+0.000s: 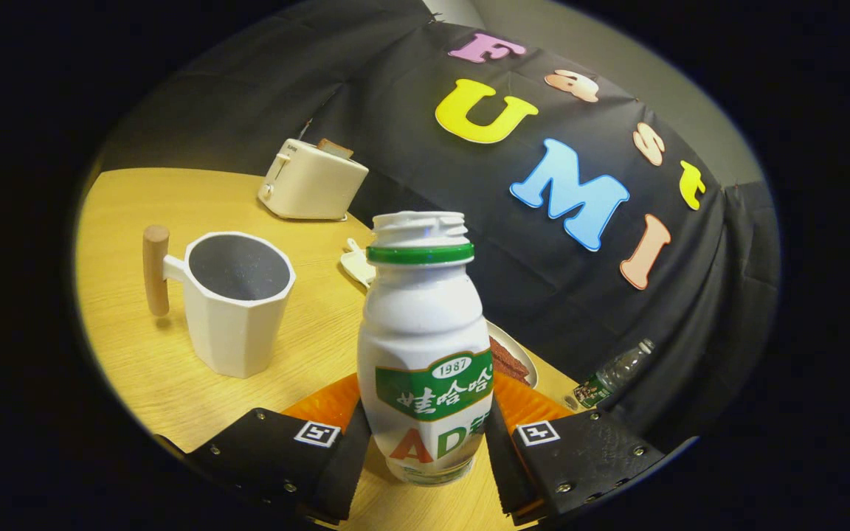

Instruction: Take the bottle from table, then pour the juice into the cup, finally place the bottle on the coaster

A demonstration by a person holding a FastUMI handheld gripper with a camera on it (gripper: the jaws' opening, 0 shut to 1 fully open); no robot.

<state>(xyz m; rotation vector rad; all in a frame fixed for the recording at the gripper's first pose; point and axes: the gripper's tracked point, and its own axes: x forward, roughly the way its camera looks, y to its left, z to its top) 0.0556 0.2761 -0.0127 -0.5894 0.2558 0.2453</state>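
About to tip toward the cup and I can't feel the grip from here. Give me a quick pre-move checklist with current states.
1. Gripper hold: both fingers press the bottle low on its sides. Ok.
2. Bottle cap off: neck open. Ok.
3. Cup upright, mouth open, beyond the fingers on the table. Ok.
4. Juice level in the bottle: opaque body. Cannot tell.
5. Coaster: orange, just behind the bottle. Ok.
6. Bottle lifted off the table: base hard to judge. Cannot tell.
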